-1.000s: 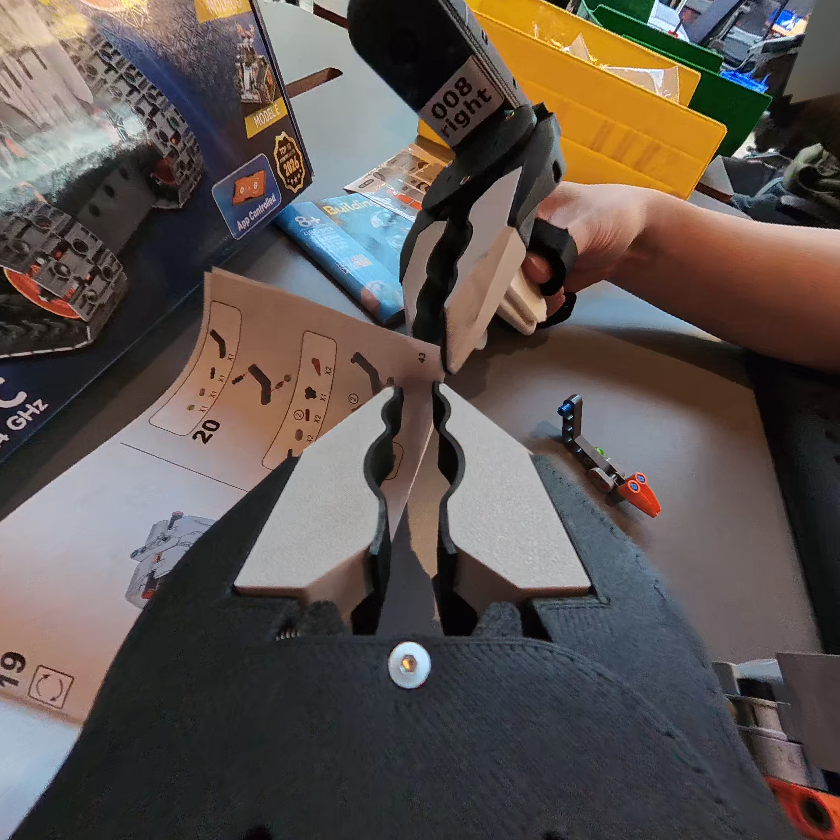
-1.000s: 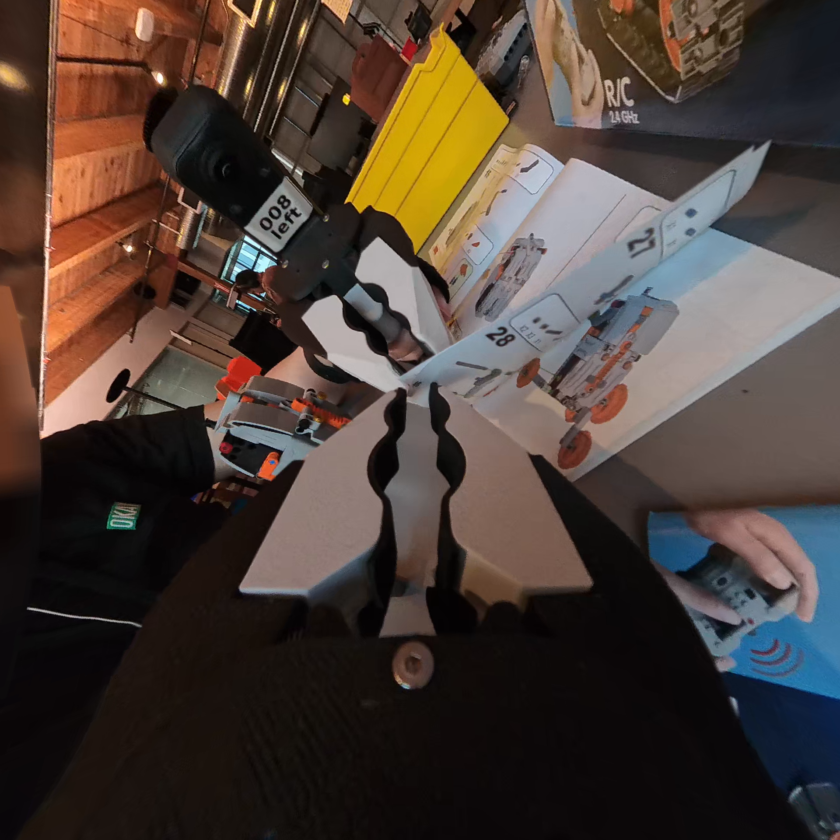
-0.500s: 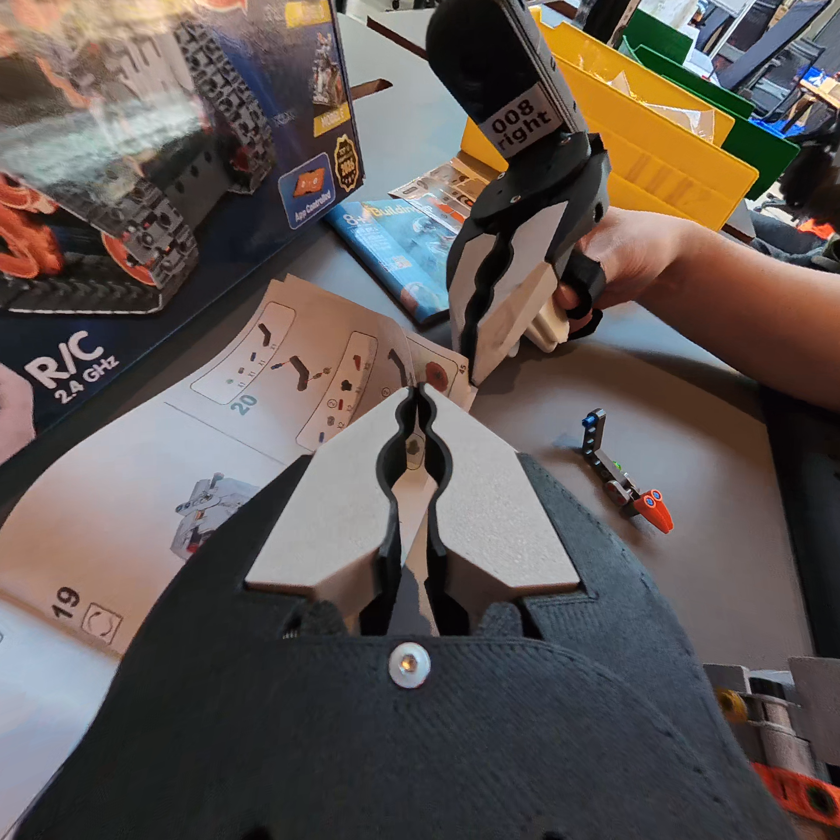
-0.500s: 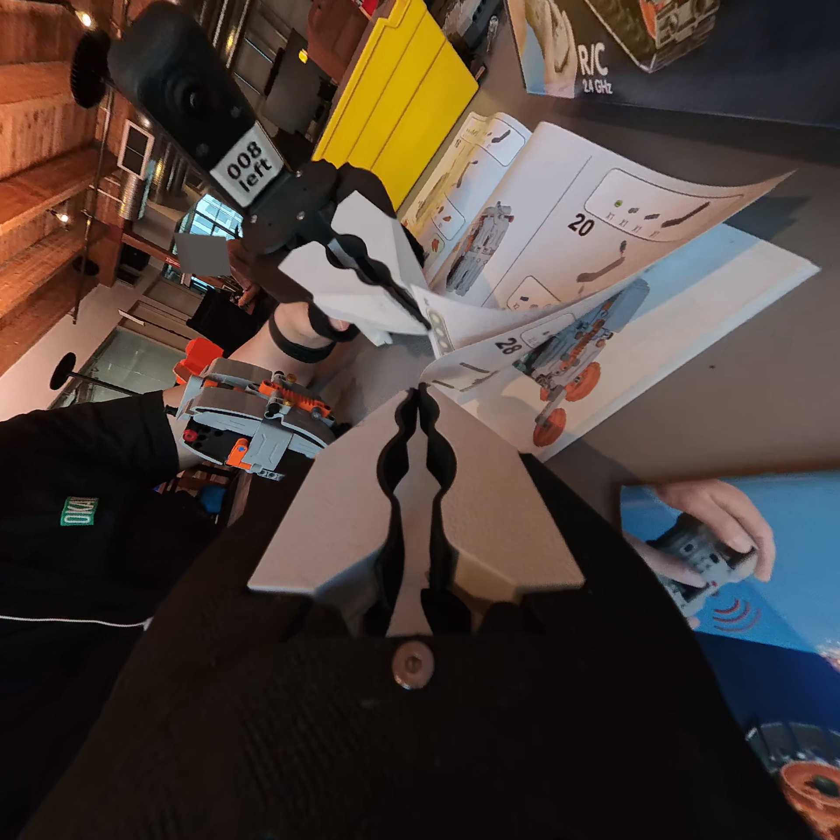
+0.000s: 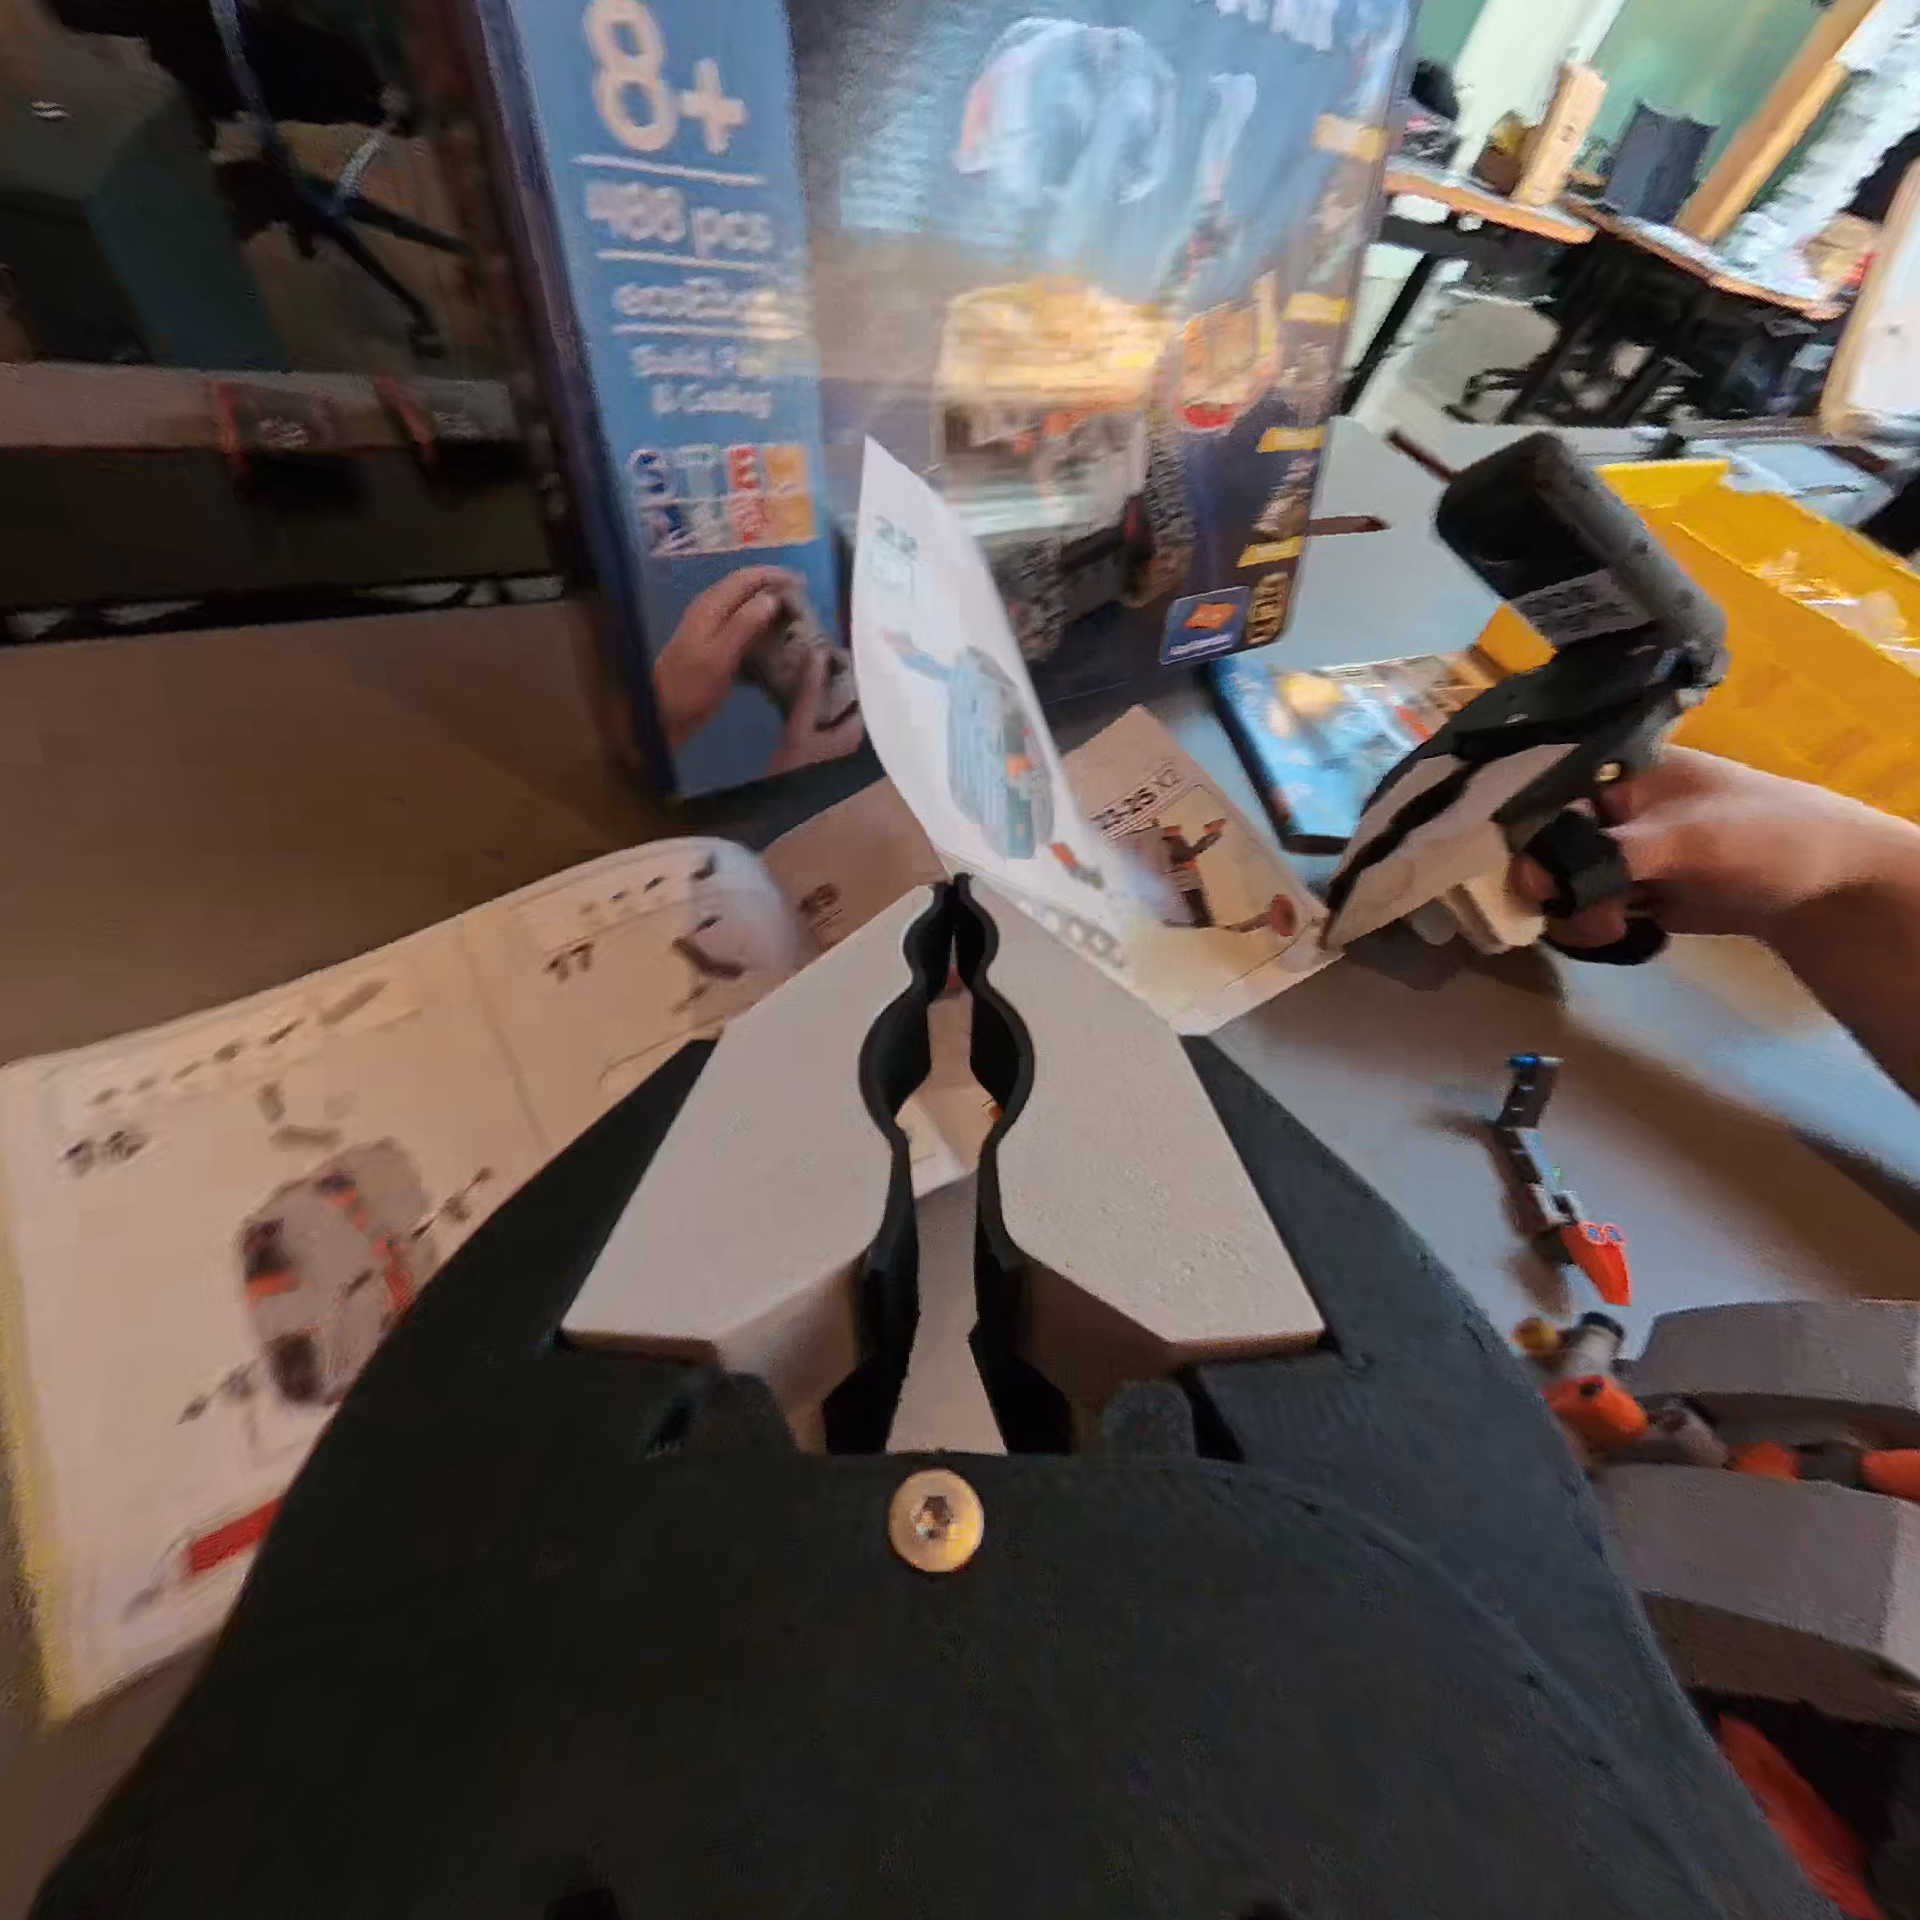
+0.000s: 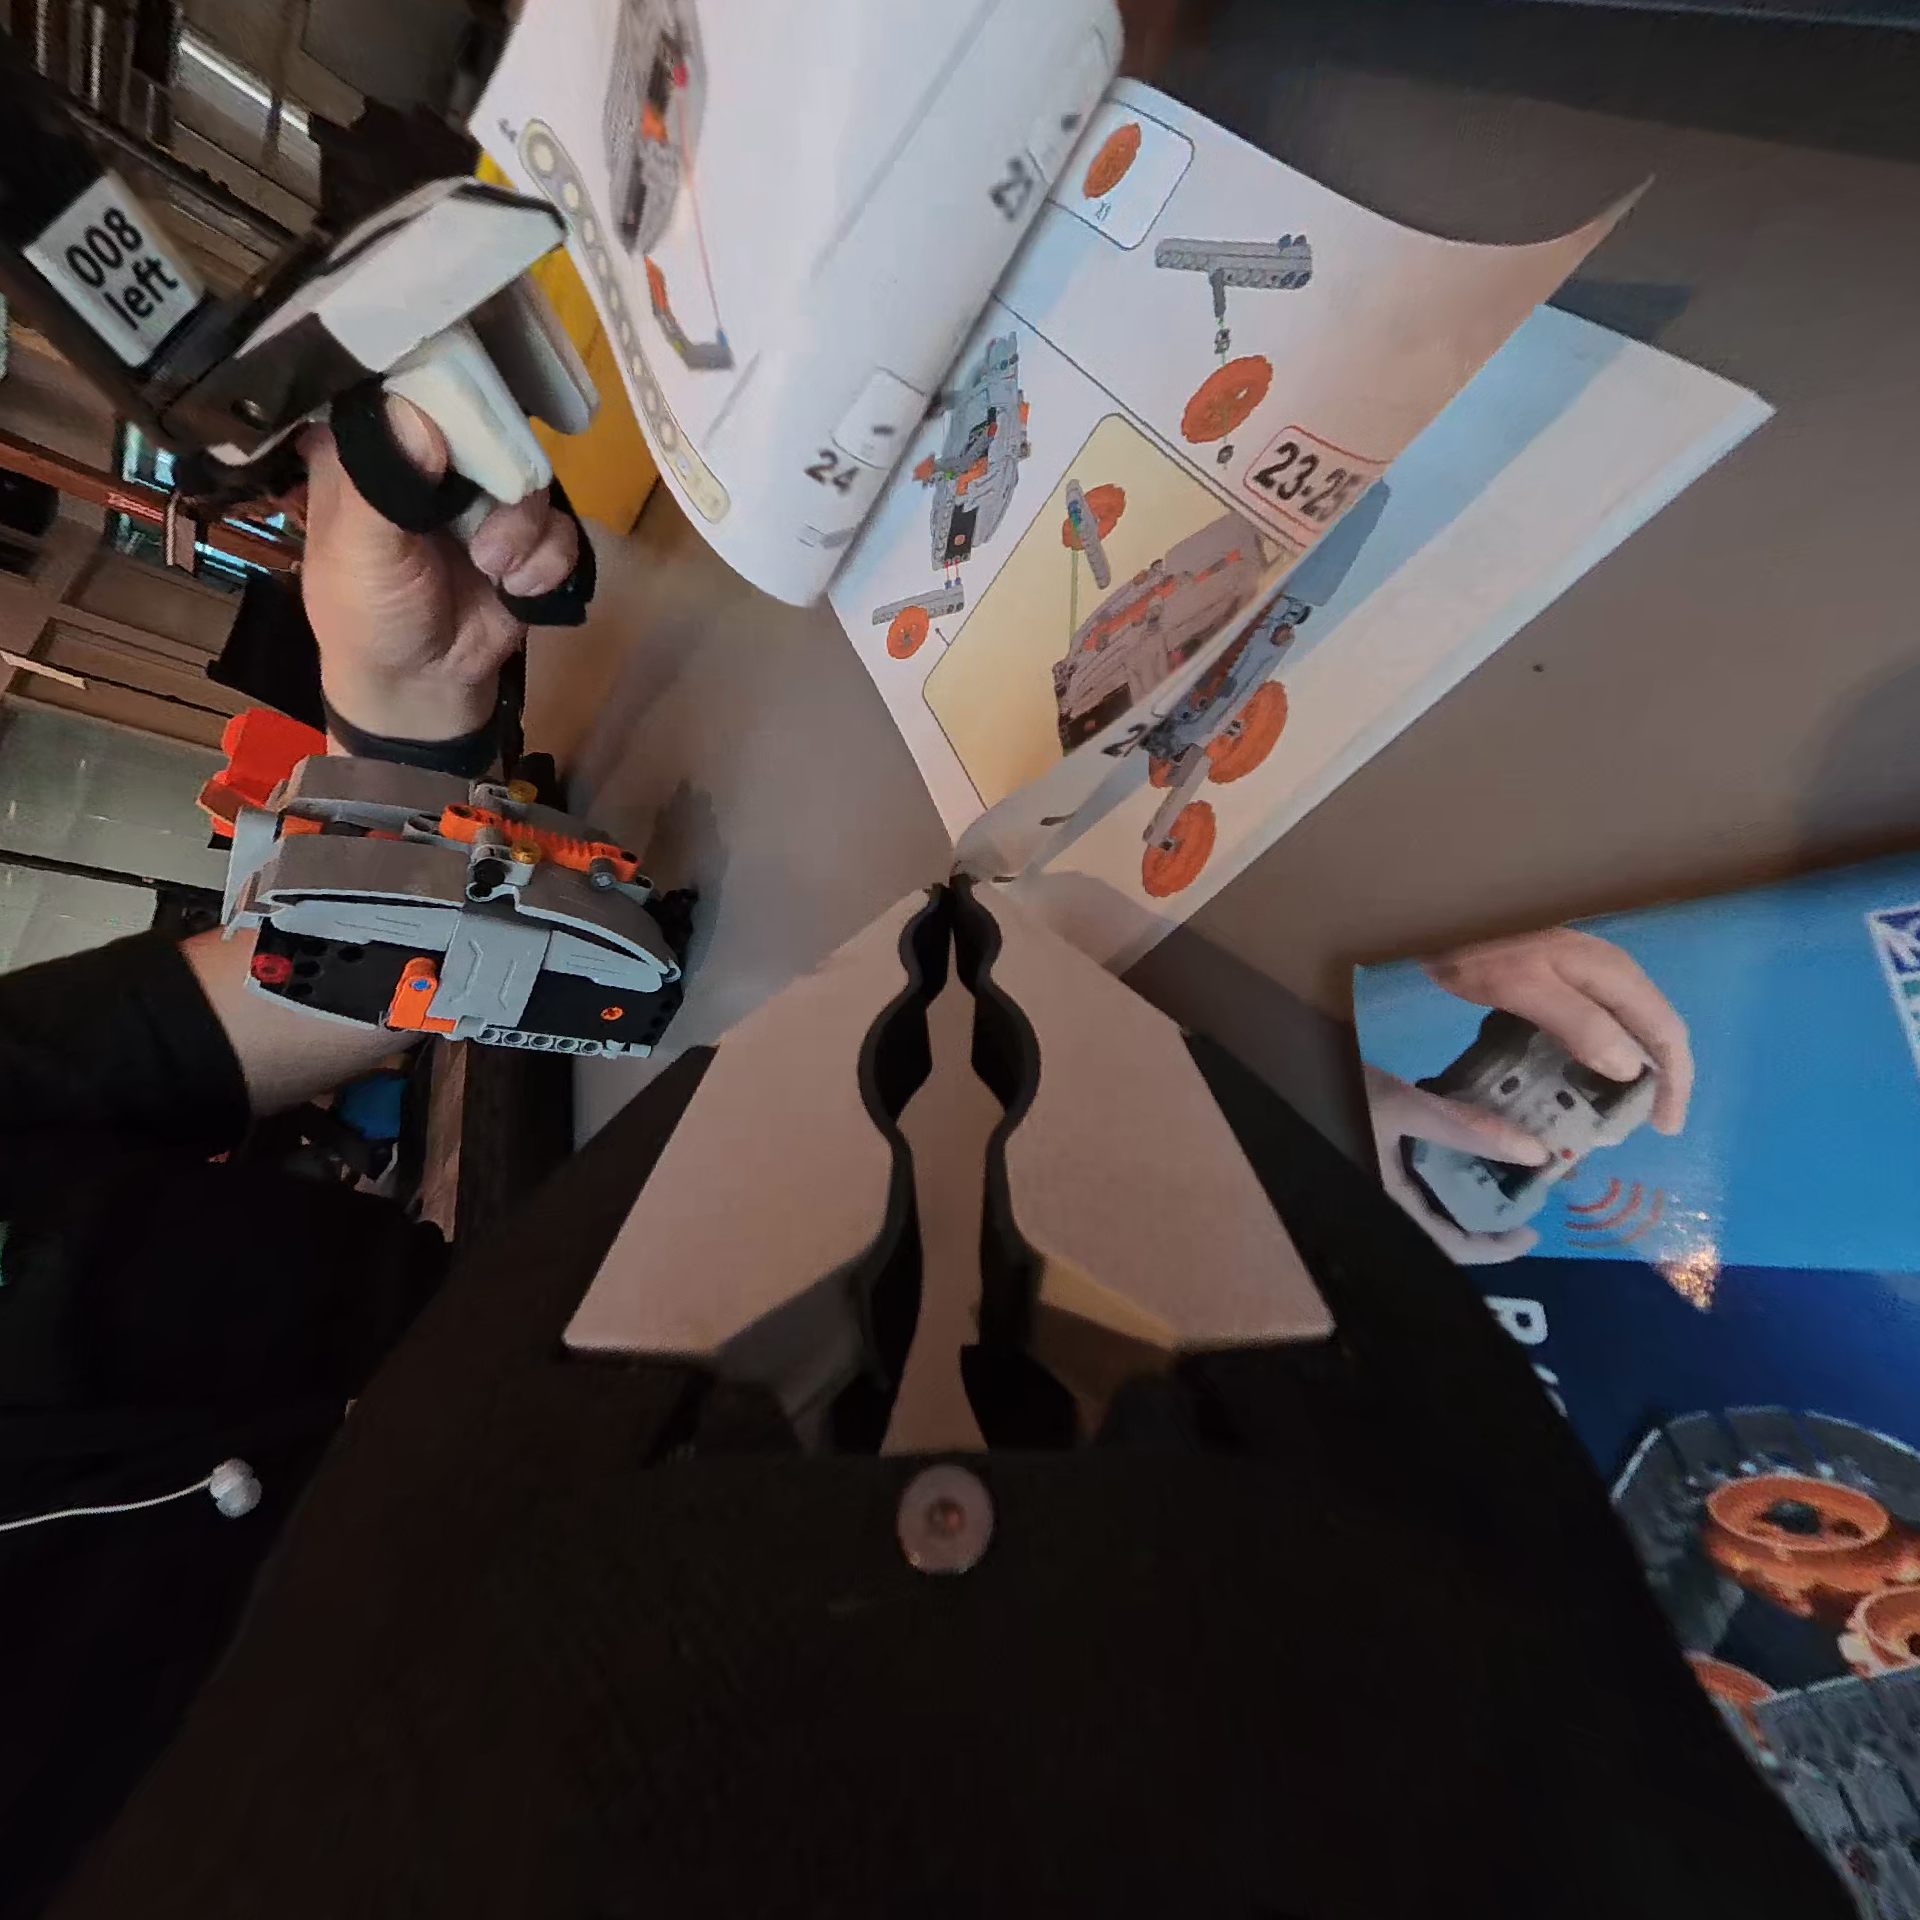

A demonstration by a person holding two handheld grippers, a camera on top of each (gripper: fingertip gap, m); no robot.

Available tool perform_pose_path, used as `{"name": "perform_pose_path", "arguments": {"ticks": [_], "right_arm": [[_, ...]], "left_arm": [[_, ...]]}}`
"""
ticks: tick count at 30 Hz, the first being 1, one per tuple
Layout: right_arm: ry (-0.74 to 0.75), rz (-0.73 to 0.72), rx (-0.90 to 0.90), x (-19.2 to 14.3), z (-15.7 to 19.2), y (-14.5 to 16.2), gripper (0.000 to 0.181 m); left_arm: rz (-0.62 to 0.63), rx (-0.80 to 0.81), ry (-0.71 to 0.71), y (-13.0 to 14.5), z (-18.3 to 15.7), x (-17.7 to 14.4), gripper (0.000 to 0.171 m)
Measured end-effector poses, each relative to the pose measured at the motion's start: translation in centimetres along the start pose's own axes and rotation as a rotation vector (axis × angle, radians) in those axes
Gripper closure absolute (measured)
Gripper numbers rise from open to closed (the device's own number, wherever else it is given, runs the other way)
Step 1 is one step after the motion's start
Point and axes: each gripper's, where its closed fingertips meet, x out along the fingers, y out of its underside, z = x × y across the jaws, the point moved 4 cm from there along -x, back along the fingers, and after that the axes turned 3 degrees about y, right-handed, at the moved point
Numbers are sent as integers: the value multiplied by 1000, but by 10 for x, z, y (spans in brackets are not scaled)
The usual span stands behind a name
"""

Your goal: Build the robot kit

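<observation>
The right tongs (image 6: 951,894) are clamped on a page corner of the instruction booklet (image 6: 1091,436), lifted off the tabletop (image 6: 1714,623). The left tongs (image 5: 956,894) are pressed together, seemingly empty though blurred, above the open booklet. A grey-orange brick model (image 6: 457,914) sits beside the left hand (image 6: 416,603).

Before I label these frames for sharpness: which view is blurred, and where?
Left wrist view: motion blur smears the box and open booklet; its own claw stays crisp. Right wrist view: mostly sharp, booklet pages legible, wide-angle bending at edges.
</observation>
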Motion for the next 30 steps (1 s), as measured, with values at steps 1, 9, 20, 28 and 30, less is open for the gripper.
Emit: {"name": "perform_pose_path", "arguments": {"ticks": [1,9,20,28,30], "right_arm": [[13,5,1,-1,-1,0,181],[105,57,11,-2,-7,9,181],[205,-109,-193,-21,66,-54,170],[58,-174,177,129,44,-128,181],[81,-211,264,143,32,-134,181]], "left_arm": [[10,-11,-73,6,10,-8,171],[230,23,-596,48,72,-66,171],[483,145,-720,76,92,-68,171],[522,136,-726,81,94,-72,171],[526,135,-727,82,95,-72,171]]}}
